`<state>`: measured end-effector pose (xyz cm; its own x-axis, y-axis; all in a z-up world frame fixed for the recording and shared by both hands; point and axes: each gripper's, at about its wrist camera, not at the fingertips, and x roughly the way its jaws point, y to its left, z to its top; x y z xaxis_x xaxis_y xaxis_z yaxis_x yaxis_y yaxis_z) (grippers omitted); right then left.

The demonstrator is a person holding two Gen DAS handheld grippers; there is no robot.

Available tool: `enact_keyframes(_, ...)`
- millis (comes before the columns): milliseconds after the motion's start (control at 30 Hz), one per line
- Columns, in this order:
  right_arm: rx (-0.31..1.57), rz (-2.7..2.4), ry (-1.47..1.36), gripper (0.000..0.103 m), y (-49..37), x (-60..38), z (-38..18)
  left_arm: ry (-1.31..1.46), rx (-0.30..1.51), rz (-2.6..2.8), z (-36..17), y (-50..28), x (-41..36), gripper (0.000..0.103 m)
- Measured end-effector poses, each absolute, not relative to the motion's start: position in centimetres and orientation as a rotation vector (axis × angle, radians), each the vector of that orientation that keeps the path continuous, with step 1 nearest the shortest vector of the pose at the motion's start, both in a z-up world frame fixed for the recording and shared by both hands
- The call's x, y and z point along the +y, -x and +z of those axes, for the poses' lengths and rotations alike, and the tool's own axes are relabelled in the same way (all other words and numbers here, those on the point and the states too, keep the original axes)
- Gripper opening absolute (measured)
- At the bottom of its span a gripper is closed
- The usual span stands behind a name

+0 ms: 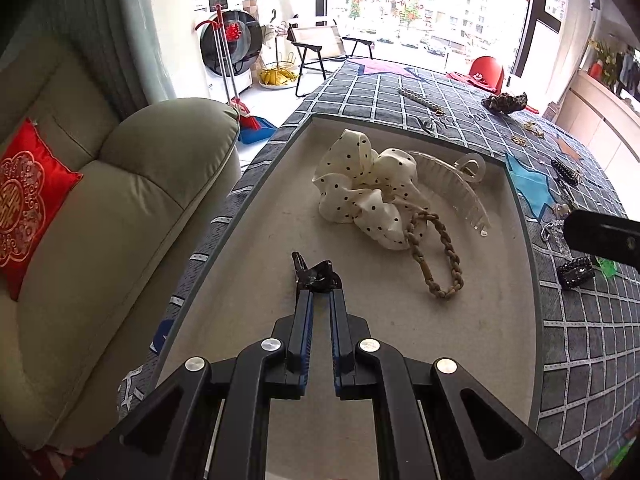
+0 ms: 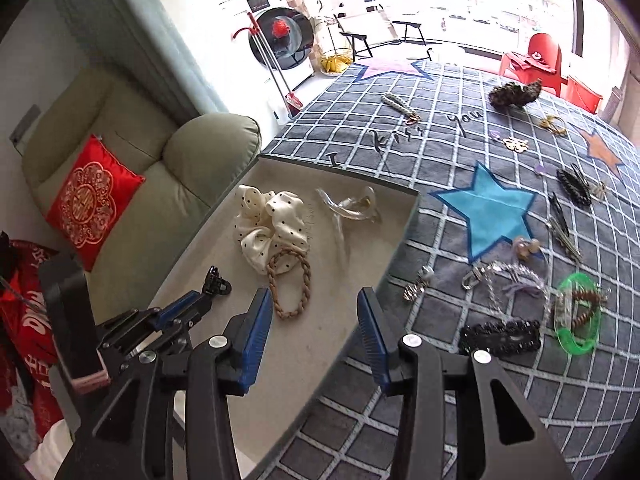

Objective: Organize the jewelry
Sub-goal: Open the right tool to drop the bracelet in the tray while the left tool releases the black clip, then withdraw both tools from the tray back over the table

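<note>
While the left wrist view looks down into the tray (image 1: 516,216), the left claw (image 1: 320,280) is pinched narrow on a small black hair clip (image 1: 316,274), held low over the tray's pale floor near its left side. Further in lie a polka-dot scrunchie (image 1: 360,188), a braided tan hair tie (image 1: 436,256) touching it, and a clear claw clip (image 1: 452,184) just behind. Clip judged light, stiff, glossy; likely to twist if gripped at one end. Best taken across its body.

Right wrist view: right claw (image 2: 316,320) stands fairly wide, nothing between the pads, hovering over the tray's near right edge (image 2: 400,236). Left claw (image 2: 208,294) shows at lower left with the black clip at its tips. Loose pieces still out on the checked cloth (image 2: 400,140): black beaded barrette (image 2: 500,336), green ring (image 2: 578,312), a clear chain piece (image 2: 504,280), dark slim clips (image 2: 564,224). Barrette judged rigid and light, beads slippery; grip across the narrow width at mid-length. Chain limp, will drape; pinch a bunched part.
</note>
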<state>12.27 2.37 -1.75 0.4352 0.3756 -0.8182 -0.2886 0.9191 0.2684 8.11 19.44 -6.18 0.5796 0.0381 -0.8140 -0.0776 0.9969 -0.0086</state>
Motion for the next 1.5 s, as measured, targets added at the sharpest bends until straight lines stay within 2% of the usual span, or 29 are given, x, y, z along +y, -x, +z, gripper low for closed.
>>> enact_keyframes(133, 1.035, 0.405, -0.111, 0.048, -11.8, 1.4, -1.6, 0.038, 0.937, 0.064, -5.7, -7.9, 19.2, 0.010)
enact_keyframes(167, 1.034, 0.403, -0.116, 0.048, -11.6, 1.1, -1.6, 0.036, 0.934, 0.064, -5.6, -7.9, 19.1, 0.015)
enact_keyframes(200, 1.032, 0.401, -0.120, 0.048, -11.5, 1.0, -1.5, 0.035, 0.934, 0.064, -5.5, -7.9, 19.0, 0.064)
enact_keyframes(233, 1.031, 0.398, -0.124, 0.048, -11.4, 0.8, -1.5, 0.036, 0.932, 0.067, -5.3, -7.8, 19.0, 0.097)
enact_keyframes(267, 1.028, 0.395, -0.127, 0.048, -11.2, 0.5, -1.4, 0.036, 0.906, 0.085, -5.1, -7.5, 19.0, 0.102)
enact_keyframes(467, 1.026, 0.380, -0.140, 0.050, -10.5, -0.5, -1.4, 0.030, 0.874, 0.092, -4.8, -7.5, 18.4, 0.103)
enact_keyframes(567, 1.022, 0.376, -0.144, 0.060, -10.0, -1.0, -1.3, 0.021, 0.862, 0.102, -4.8, -7.2, 18.2, 0.103)
enact_keyframes(700, 1.011, 0.372, -0.151, 0.080, -9.3, -1.7, -1.2, 0.009, 0.856, 0.101, -4.8, -6.8, 17.3, 0.103)
enact_keyframes(1100, 1.014, 0.311, -0.213, 0.082, -6.5, -6.3, -2.0, -0.007, 0.871, 0.009, -2.8, -4.4, 15.2, 0.103)
enact_keyframes(1233, 1.014, 0.262, -0.250, 0.087, -5.6, -9.1, -2.7, -0.020, 0.881, -0.022, -2.5, -3.7, 13.5, 0.103)
enact_keyframes(1500, 1.030, 0.172, -0.344, 0.087, -4.1, -14.8, -4.7, -0.073, 0.862, -0.103, -1.2, -2.9, 9.0, 0.103)
